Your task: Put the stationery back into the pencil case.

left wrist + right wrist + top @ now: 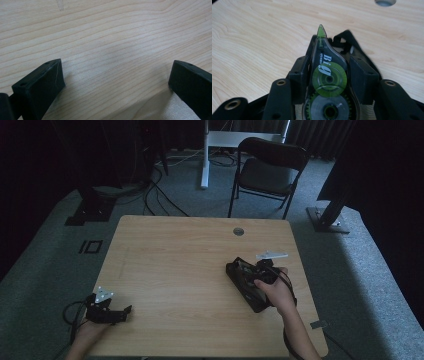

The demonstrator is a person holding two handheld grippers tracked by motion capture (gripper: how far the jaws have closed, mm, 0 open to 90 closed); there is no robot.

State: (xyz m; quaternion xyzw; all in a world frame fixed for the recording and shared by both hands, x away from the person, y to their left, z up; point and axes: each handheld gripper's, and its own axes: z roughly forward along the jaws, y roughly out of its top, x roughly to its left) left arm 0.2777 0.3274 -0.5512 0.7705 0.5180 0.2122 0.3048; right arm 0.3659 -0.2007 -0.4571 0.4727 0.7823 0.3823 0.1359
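Lengthwise, the correction tape [328, 82] points forward out of the right gripper [328, 75].

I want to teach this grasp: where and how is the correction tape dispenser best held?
Grip the correction tape dispenser on its two flat faces over the green reels, coming from behind its rounded end, as the right gripper does: the pointed green tip stays free in front of the jaws.

Counted: 1 worktop [175, 270], carrying 1 correction tape dispenser [328, 75] with 2 visible reels; 2 hand-held grippers, left [107, 312] and right [252, 282]; 1 folding chair [267, 170] beyond the far edge.
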